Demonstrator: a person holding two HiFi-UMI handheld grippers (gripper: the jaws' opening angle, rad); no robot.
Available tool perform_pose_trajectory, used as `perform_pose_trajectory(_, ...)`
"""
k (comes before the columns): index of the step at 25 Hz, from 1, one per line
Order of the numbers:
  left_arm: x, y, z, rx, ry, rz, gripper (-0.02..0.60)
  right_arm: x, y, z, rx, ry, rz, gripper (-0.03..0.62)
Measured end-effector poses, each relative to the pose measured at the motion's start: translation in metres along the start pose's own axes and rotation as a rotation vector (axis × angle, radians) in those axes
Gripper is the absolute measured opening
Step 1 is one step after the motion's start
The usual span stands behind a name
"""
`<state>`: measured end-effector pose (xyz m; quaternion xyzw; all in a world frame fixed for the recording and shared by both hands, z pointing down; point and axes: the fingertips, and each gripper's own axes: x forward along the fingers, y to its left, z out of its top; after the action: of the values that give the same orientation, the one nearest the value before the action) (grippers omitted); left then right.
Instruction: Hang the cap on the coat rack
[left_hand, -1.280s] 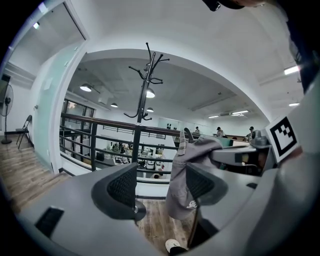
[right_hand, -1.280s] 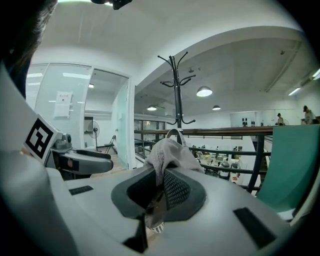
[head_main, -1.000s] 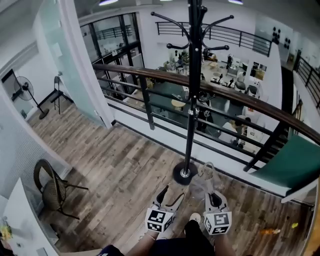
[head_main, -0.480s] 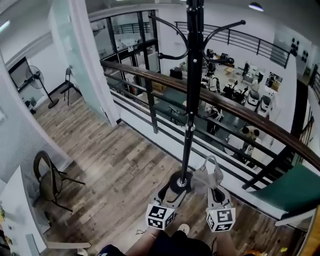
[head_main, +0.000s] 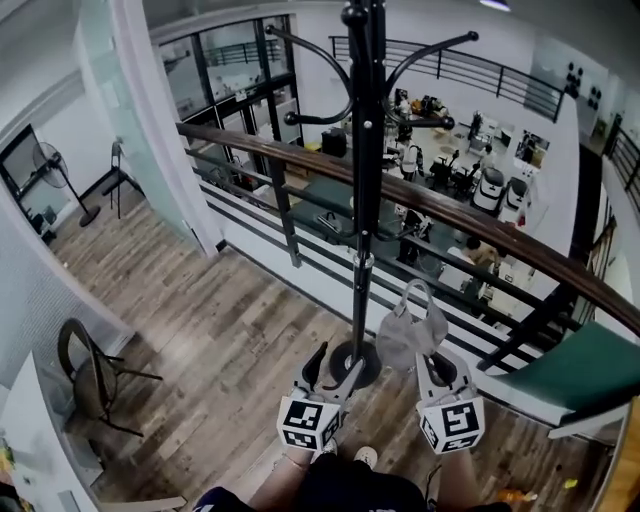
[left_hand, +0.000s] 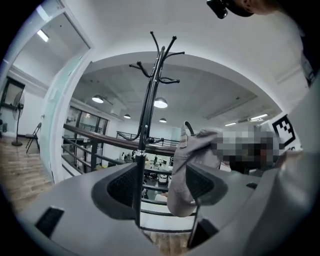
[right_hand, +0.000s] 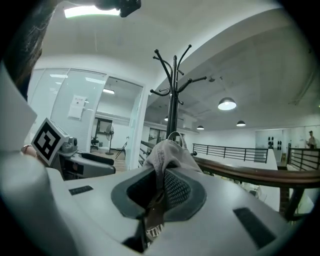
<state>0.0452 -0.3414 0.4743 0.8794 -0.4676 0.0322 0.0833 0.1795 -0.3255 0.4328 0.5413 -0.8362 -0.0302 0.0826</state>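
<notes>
A tall black coat rack (head_main: 362, 180) with curved hooks at its top stands on a round base (head_main: 365, 362) by the railing. My right gripper (head_main: 432, 368) is shut on a grey cap (head_main: 408, 332), which hangs just right of the pole, low down and far below the hooks. In the right gripper view the cap (right_hand: 167, 150) bulges out of my right gripper (right_hand: 159, 187), with the rack (right_hand: 174, 90) straight behind it. My left gripper (head_main: 335, 368) is open and empty at the pole's foot. In the left gripper view the pole (left_hand: 145, 130) shows between its jaws and the cap (left_hand: 192, 165) hangs to the right.
A railing with a wooden top rail (head_main: 480, 215) runs behind the rack, with an office floor below it. A wicker chair (head_main: 85, 375) stands at the left on the wood floor. A glass wall (head_main: 130, 120) rises at the back left, and a green slab (head_main: 575, 360) sits at the right.
Both grippers have come closer to the rack's base. The cap has risen a little beside the pole, still in the right gripper. The left gripper stays open.
</notes>
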Motion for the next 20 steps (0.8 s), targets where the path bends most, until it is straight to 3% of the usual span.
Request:
perform_pose_trajectory(3,0.01,0.005,0.026,0.054,-0.038,-0.013,0.301,0.007,-0.006,0.028,-0.017,-0.056,0.011,0.029)
perform_pose_trajectory(20,0.055,0.009,0.138,0.045,-0.15,-0.067,0.288,0.024,-0.056,0.167,-0.151,-0.334,-0.017,0.029)
